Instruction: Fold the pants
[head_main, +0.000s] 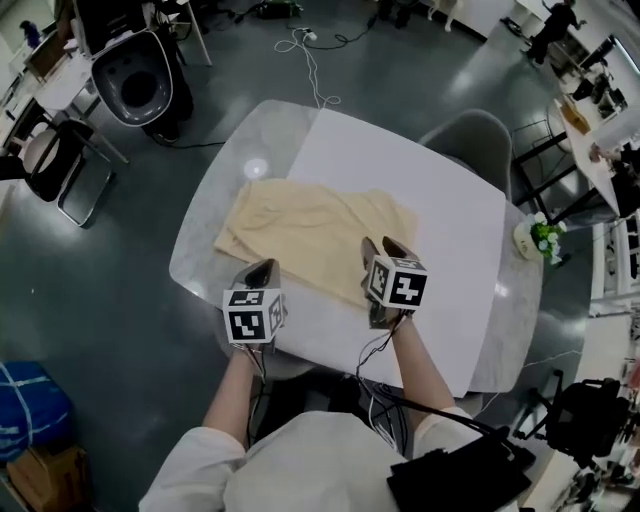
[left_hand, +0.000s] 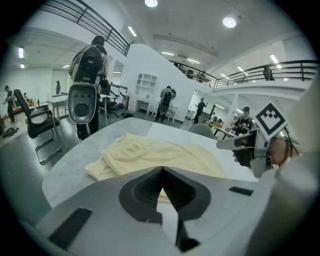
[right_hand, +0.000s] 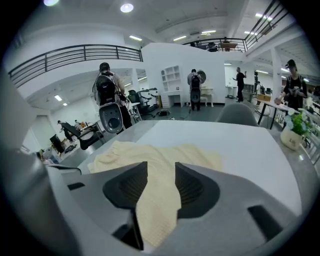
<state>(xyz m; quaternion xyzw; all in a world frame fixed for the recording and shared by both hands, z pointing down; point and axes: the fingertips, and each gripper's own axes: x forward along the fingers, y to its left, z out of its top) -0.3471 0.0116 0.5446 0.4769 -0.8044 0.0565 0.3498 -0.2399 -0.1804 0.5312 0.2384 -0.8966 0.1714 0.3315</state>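
Cream pants (head_main: 300, 225) long axis left-right, L hand-held gripper (head_main: 265, 266) closed, R hand-held gripper (head_main: 385, 246) apart astride them

The counter (head_main: 196, 245) is a grey, stone-look top with rounded corners, standing on a dark glossy floor (head_main: 120, 330). A large white sheet (head_main: 440, 200) lies flat on it at a slight angle. It covers the middle and right of the top from the far edge to the near edge, leaving bare grey down the left side and in a narrow strip on the right. Pale yellow pants (head_main: 310, 230) lie spread and rumpled towards the left, their left part on bare grey and their right part on the white sheet. A small potted plant (head_main: 541, 240) sits at the right edge, well apart from the pants.
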